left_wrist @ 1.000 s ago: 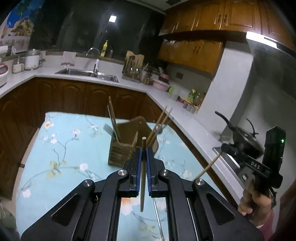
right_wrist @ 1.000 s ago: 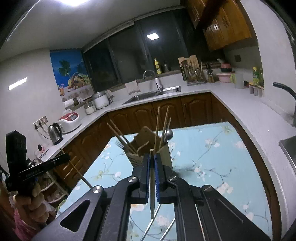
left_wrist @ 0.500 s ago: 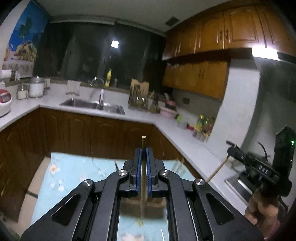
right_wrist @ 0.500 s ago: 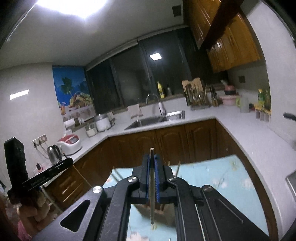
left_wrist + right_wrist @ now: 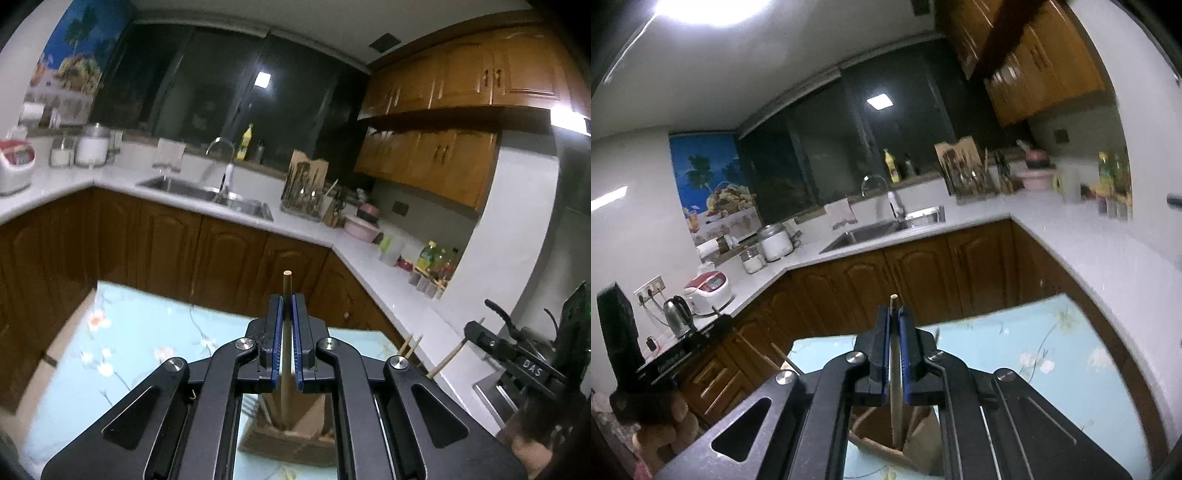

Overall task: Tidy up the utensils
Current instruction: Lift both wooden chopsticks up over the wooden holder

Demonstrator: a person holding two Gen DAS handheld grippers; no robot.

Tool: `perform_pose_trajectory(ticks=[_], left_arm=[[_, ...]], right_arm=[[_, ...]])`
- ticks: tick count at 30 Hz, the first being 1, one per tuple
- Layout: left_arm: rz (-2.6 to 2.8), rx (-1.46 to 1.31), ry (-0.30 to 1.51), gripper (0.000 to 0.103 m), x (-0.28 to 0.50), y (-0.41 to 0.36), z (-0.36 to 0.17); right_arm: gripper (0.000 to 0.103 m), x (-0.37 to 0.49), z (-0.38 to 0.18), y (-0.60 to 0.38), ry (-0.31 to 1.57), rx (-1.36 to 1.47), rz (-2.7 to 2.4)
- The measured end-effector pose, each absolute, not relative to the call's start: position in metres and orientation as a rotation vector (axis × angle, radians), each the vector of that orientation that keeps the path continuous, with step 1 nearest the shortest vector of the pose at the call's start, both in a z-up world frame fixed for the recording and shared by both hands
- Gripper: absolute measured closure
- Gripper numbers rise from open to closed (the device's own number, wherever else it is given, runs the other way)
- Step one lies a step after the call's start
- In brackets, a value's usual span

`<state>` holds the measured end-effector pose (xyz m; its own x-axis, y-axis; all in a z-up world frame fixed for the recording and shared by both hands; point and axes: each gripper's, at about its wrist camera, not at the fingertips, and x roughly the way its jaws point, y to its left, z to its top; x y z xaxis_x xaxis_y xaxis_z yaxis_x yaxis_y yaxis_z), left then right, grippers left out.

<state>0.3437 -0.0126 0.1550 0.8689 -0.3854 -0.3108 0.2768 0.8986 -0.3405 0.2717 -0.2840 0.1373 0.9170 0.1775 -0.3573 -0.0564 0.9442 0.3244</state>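
- Two chopsticks were in play: the left hand-held gripper pinched one chopstick between its blue pads, the stick running straight along the jaws toward 12 o'clock.
- Likewise, the right hand-held gripper was pressed onto its own chopstick, tip poking out past the pads.
- Just beyond and below both sets of jaws stood the wooden utensil holder on the floral-clothed bench, other sticks leaning out at about 2 o'clock.
- Done well, the step probably called for tipping each stick's lower end over an open compartment, keeping clear of the leaning sticks, and releasing only once it was seated.
- Farther off, the sink and counter lay well apart from the work.
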Motion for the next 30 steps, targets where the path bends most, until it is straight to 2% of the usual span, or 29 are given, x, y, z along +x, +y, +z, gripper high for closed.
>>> perform_pose_trajectory(ticks=[5,11,20,30], left_arm=[[-0.348,-0.286,0.436,0.099,0.347,-0.022,0.123],[-0.345,-0.283,0.493,0.098,0.353,-0.026,0.104],[-0.343,-0.270,0.502,0.098,0.353,-0.028,0.102],[-0.343,-0.273,0.537,0.097,0.356,-0.025,0.100]], right_arm=[[0.098,0.280,0.107,-0.286,0.444,0.349,0.120],[0.098,0.283,0.100,-0.286,0.456,0.332,0.107],[0.097,0.280,0.101,-0.276,0.447,0.225,0.081],[0.095,0.288,0.097,-0.289,0.486,0.296,0.093]])
